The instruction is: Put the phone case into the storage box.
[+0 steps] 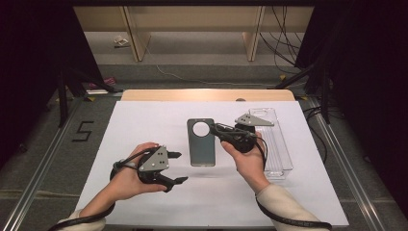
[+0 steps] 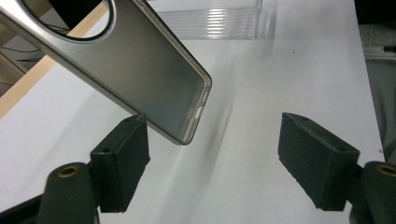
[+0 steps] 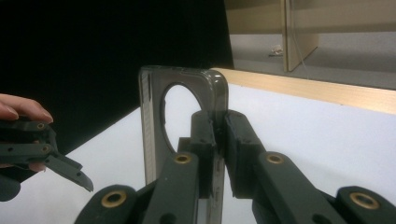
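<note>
High view: you sit at a desk [image 1: 144,125] covered in white, one hand-held gripper in each hand. Your right hand-held gripper [image 1: 217,129] is clamped on the top edge of a grey phone case [image 1: 201,144], beside its round camera hole, and holds the case at the middle of the desk. From the left gripper view the case's [image 2: 140,70] free end looks lifted off the surface, its open hollow side facing you. Right gripper view confirms the hold: both jaws pinch the case's [image 3: 154,107] thin wall just right of the hole. Your left hand-held gripper [image 1: 177,167] waits wide open, just left of the case's lower end and not touching it. A clear plastic tray [image 1: 276,144] lies to the right of your right hand. The case looks light, thin and somewhat flexible, with a smooth, possibly slippery skin, so it may bend or twist if held by one corner alone. A second hold on the lower side wall, near the button cut-outs, would likely steady it; pinch the rim, not the flat back.
</note>
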`<action>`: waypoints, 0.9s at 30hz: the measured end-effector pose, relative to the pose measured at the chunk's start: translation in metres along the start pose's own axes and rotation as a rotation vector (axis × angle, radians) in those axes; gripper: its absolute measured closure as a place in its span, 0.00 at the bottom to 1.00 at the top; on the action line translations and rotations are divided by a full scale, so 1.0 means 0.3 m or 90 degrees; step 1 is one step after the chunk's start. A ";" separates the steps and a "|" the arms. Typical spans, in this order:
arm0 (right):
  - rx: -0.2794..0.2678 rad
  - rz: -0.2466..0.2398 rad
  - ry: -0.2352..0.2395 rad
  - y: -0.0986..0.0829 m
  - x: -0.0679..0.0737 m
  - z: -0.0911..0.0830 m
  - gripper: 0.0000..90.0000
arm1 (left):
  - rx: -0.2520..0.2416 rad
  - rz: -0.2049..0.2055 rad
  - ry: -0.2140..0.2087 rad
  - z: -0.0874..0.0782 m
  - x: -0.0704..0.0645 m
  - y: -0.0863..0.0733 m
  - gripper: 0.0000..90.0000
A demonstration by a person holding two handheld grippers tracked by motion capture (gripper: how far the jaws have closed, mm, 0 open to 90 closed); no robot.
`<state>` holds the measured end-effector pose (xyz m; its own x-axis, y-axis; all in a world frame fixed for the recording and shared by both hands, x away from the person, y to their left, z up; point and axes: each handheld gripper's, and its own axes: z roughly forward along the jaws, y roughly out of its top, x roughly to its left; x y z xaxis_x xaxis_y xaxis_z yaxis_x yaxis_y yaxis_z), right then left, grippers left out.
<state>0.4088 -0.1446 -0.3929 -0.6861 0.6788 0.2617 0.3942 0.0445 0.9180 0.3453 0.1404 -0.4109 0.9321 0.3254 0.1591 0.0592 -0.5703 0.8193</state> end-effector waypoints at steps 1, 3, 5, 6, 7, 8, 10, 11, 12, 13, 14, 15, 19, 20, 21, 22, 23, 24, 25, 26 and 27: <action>-0.001 0.000 0.001 0.001 0.000 0.000 0.92 | -0.004 -0.004 0.003 -0.002 0.002 -0.001 0.27; -0.003 0.000 0.000 0.003 0.000 -0.003 0.92 | -0.009 -0.009 0.007 -0.005 0.006 -0.004 0.27; -0.004 0.000 0.001 0.006 0.000 -0.004 0.92 | -0.013 -0.016 0.010 -0.009 0.010 -0.008 0.26; -0.004 0.000 0.001 0.006 0.000 -0.004 0.92 | -0.016 -0.020 0.010 -0.010 0.013 -0.010 0.26; -0.004 0.000 0.001 0.006 0.000 -0.004 0.92 | -0.017 -0.023 0.011 -0.011 0.015 -0.012 0.26; -0.004 0.000 0.002 0.007 0.001 -0.005 0.92 | -0.020 -0.029 0.014 -0.013 0.018 -0.018 0.25; -0.005 0.000 0.001 0.008 0.000 -0.006 0.92 | -0.023 -0.034 0.016 -0.013 0.020 -0.022 0.25; -0.007 0.002 0.001 0.012 -0.001 -0.010 0.92 | -0.028 -0.041 0.018 -0.016 0.023 -0.026 0.24; -0.007 0.002 0.001 0.012 -0.001 -0.010 0.92 | -0.031 -0.046 0.019 -0.017 0.025 -0.029 0.24; -0.009 0.001 0.000 0.013 -0.003 -0.011 0.92 | -0.034 -0.051 0.023 -0.019 0.027 -0.033 0.24; -0.010 0.003 -0.001 0.017 -0.004 -0.015 0.92 | -0.037 -0.055 0.026 -0.021 0.029 -0.037 0.24; -0.015 0.002 -0.002 0.021 -0.007 -0.020 0.92 | -0.038 -0.060 0.025 -0.023 0.032 -0.041 0.24; -0.018 0.003 -0.004 0.025 -0.012 -0.025 0.92 | -0.043 -0.073 0.029 -0.025 0.037 -0.054 0.22; -0.019 0.005 -0.005 0.026 -0.013 -0.026 0.92 | -0.047 -0.077 0.029 -0.026 0.039 -0.057 0.22; -0.020 0.004 -0.006 0.027 -0.015 -0.028 0.92 | -0.051 -0.084 0.031 -0.028 0.040 -0.060 0.22; -0.021 0.004 -0.007 0.029 -0.017 -0.029 0.92 | -0.053 -0.085 0.035 -0.030 0.041 -0.062 0.22; -0.023 0.006 -0.007 0.030 -0.018 -0.031 0.92 | -0.054 -0.087 0.038 -0.032 0.041 -0.064 0.22; -0.024 0.005 -0.008 0.031 -0.020 -0.032 0.92 | -0.056 -0.089 0.039 -0.034 0.042 -0.067 0.22; -0.025 0.005 -0.009 0.032 -0.022 -0.034 0.92 | -0.057 -0.090 0.041 -0.035 0.042 -0.069 0.22; -0.025 0.005 -0.010 0.033 -0.023 -0.035 0.92 | -0.058 -0.091 0.045 -0.038 0.042 -0.072 0.21; -0.026 0.007 -0.012 0.035 -0.023 -0.038 0.92 | -0.061 -0.095 0.047 -0.040 0.041 -0.075 0.21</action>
<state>0.4108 -0.1571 -0.3817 -0.6702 0.6929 0.2660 0.3759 0.0077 0.9266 0.3513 0.1663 -0.4208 0.8863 0.4579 0.0692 0.1575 -0.4386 0.8848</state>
